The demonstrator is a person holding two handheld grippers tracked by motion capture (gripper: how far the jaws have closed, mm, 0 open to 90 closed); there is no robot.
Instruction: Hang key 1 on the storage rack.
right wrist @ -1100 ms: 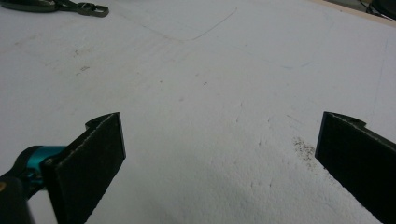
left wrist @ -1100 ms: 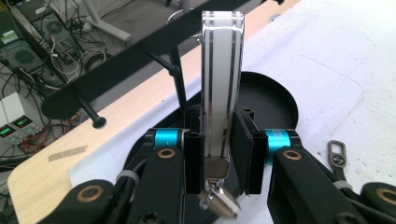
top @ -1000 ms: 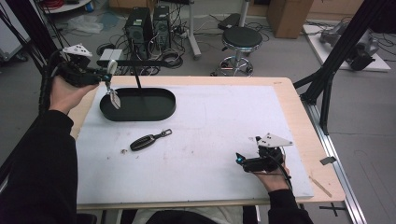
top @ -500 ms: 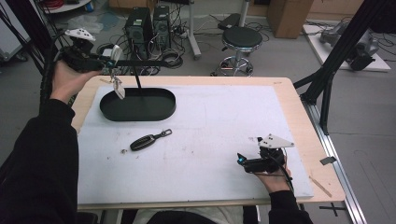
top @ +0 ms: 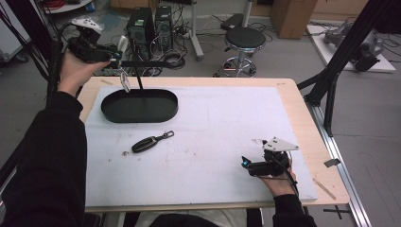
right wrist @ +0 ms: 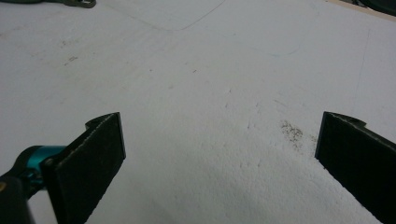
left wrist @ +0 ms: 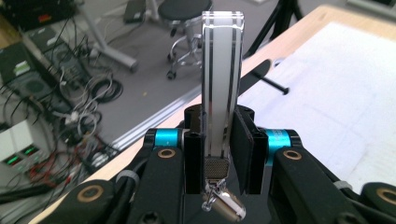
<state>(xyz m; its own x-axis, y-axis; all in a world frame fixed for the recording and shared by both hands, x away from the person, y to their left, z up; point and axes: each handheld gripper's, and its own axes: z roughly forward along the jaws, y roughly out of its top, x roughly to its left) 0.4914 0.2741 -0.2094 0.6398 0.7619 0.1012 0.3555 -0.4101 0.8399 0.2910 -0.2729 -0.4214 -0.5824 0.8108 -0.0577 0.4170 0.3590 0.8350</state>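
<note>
High view. Left gripper [top: 116,56] raised above the far left corner of the table [top: 302,113], level with the horizontal bar of the black stand [top: 142,64]; clear tag [top: 122,45] clamped in it, with a metal ring and clasp [top: 126,83] dangling below toward the stand's oval tray [top: 139,106]. Black car key fob [top: 151,142] lying flat on the white mat [top: 222,127], just in front of the tray and well apart from both grippers. Right gripper [top: 246,163] resting on the mat near the front right edge.

Left gripper view. Jaws clenched on the lower part of the clear tag [left wrist: 223,70], standing upright between them; woven tab and silver clasp [left wrist: 222,205] hanging beneath. Probably a light, stiff acrylic strip with smooth faces (slippery if held lightly); best held flat across its broad faces near the base, as here, leaving the loose hardware free to swing and catch the bar.

Right gripper view. Jaws spread wide, nothing between them, bare mat [right wrist: 210,93] beneath (released, idle).
</note>
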